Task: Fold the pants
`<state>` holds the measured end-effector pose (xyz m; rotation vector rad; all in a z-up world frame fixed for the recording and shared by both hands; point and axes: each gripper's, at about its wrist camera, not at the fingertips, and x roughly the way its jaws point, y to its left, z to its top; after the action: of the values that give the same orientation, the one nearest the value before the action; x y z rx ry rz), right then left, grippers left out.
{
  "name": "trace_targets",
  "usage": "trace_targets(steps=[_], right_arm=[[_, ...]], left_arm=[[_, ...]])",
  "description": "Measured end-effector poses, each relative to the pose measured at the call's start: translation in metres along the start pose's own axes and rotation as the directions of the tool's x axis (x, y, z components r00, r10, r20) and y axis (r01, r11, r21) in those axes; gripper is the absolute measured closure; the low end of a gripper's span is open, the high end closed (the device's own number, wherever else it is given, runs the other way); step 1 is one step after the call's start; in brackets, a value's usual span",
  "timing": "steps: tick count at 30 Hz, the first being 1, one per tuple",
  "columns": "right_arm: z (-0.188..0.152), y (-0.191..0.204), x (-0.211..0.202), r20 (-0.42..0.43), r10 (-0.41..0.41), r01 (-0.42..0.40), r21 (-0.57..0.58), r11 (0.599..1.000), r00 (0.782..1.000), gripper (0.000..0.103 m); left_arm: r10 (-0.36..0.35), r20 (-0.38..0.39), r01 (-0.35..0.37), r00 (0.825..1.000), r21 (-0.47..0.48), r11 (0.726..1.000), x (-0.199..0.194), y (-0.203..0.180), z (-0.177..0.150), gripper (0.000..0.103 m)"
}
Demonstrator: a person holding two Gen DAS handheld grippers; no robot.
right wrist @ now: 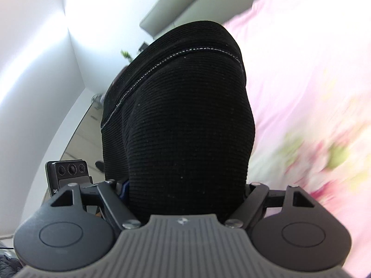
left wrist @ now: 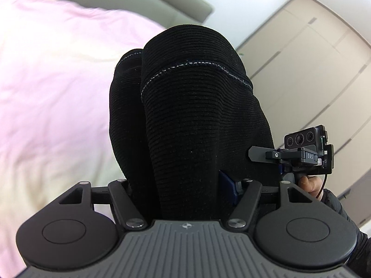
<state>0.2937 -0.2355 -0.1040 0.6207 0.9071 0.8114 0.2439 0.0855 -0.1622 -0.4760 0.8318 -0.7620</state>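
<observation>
Left tongs [left wrist: 185, 180] and right tongs [right wrist: 185, 185] each clamp bunched black pants [left wrist: 192, 106], fabric running forward.

Pants [left wrist: 190, 106]: black ribbed knit cloth, matt, with pale stitched seams. Left hand-held gripper [left wrist: 183, 185] and right hand-held gripper [right wrist: 185, 185]: matt black plastic links, bright metal pivot pins, grey ridged housing. Bedspread [left wrist: 53, 81]: soft pink cloth, lightly creased.

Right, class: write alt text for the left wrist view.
Black ribbed pants fill the centre, bunched and clamped in the left gripper. A pink bedsheet lies behind on the left; the right gripper is at the right edge.
</observation>
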Motion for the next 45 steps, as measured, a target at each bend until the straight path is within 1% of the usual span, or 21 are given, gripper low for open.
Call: trace_targets(steps=[3,8,12,15,19,21,25,27,29,31,32,33,34,35,36,39,41,42,43,44,45], right_arm=[[0.019,0.0,-0.043,0.04,-0.034,0.035,-0.034,0.999,0.999,0.028],[0.046,-0.017,-0.096,0.097,-0.1,0.104,-0.037,0.994,0.99,0.027],[0.063,-0.042,-0.122,0.136,-0.132,0.136,-0.023,0.99,0.982,0.027],[0.068,-0.062,-0.134,0.152,-0.154,0.156,-0.003,0.988,0.976,0.027],[0.069,-0.105,-0.136,0.154,-0.163,0.156,0.062,0.986,0.974,0.027],[0.07,-0.129,-0.131,0.153,-0.168,0.155,0.097,0.983,0.974,0.027],[0.066,-0.182,-0.124,0.145,-0.178,0.152,0.173,0.973,0.973,0.027],[0.064,-0.212,-0.12,0.145,-0.178,0.143,0.224,0.964,0.973,0.027],[0.057,-0.244,-0.105,0.131,-0.179,0.135,0.29,0.947,0.975,0.027],[0.046,-0.272,-0.083,0.098,-0.188,0.144,0.348,0.926,0.977,0.026],[0.037,-0.286,-0.067,0.072,-0.205,0.166,0.363,0.917,0.976,0.022],[0.026,-0.299,-0.056,0.056,-0.212,0.175,0.384,0.907,0.976,0.019],[0.018,-0.308,-0.054,0.081,-0.196,0.148,0.405,0.902,0.977,0.019],[0.012,-0.312,-0.058,0.115,-0.171,0.11,0.412,0.905,0.978,0.019],[0.01,-0.311,-0.061,0.13,-0.162,0.098,0.402,0.91,0.978,0.019],[-0.003,-0.301,-0.072,0.133,-0.194,0.133,0.372,0.919,0.972,0.019],[-0.016,-0.284,-0.067,0.13,-0.223,0.16,0.374,0.913,0.966,0.019],[-0.014,-0.284,-0.068,0.129,-0.236,0.173,0.377,0.91,0.963,0.019],[-0.019,-0.281,-0.071,0.129,-0.248,0.184,0.379,0.907,0.96,0.019],[-0.014,-0.275,-0.072,0.128,-0.261,0.195,0.385,0.902,0.957,0.019],[-0.024,-0.268,-0.077,0.124,-0.27,0.202,0.397,0.895,0.955,0.019]], left_arm=[[-0.042,-0.001,0.042,0.999,0.032,0.999,0.027,-0.032,0.024,0.028],[-0.078,-0.024,0.08,0.997,0.072,0.994,0.08,-0.072,0.06,0.028],[-0.111,-0.049,0.114,0.993,0.058,0.992,0.126,-0.084,0.085,0.028],[-0.12,-0.079,0.123,0.99,0.036,0.992,0.161,-0.088,0.098,0.028],[-0.104,-0.127,0.109,0.986,0.026,0.994,0.209,-0.088,0.11,0.028],[-0.092,-0.153,0.096,0.984,0.013,0.995,0.235,-0.083,0.114,0.028],[-0.05,-0.208,0.049,0.977,-0.01,0.999,0.282,-0.066,0.123,0.028],[-0.026,-0.235,0.023,0.972,-0.019,1.0,0.303,-0.059,0.119,0.028],[0.012,-0.272,-0.021,0.962,-0.032,0.999,0.327,-0.042,0.122,0.028],[0.053,-0.312,-0.07,0.949,-0.045,0.997,0.349,-0.024,0.115,0.027],[0.06,-0.328,-0.075,0.943,-0.034,0.997,0.357,-0.017,0.11,0.026],[0.044,-0.338,-0.061,0.94,-0.041,0.997,0.362,-0.011,0.105,0.024],[0.018,-0.331,-0.041,0.944,-0.064,0.997,0.363,-0.006,0.101,0.022],[-0.019,-0.317,-0.014,0.948,-0.1,0.995,0.36,0.002,0.105,0.022],[-0.038,-0.314,0.002,0.949,-0.114,0.993,0.356,0.003,0.102,0.022],[-0.042,-0.32,0.011,0.947,-0.097,0.995,0.361,0.001,0.11,0.022],[-0.043,-0.313,0.008,0.949,-0.113,0.994,0.362,0.006,0.113,0.022],[-0.038,-0.306,0.002,0.951,-0.119,0.993,0.342,0.01,0.108,0.023],[-0.027,-0.299,-0.008,0.954,-0.115,0.993,0.337,0.009,0.103,0.023],[-0.011,-0.291,-0.019,0.957,-0.102,0.995,0.322,0.011,0.092,0.023],[0.007,-0.287,-0.031,0.958,-0.079,0.996,0.312,0.007,0.089,0.021]])
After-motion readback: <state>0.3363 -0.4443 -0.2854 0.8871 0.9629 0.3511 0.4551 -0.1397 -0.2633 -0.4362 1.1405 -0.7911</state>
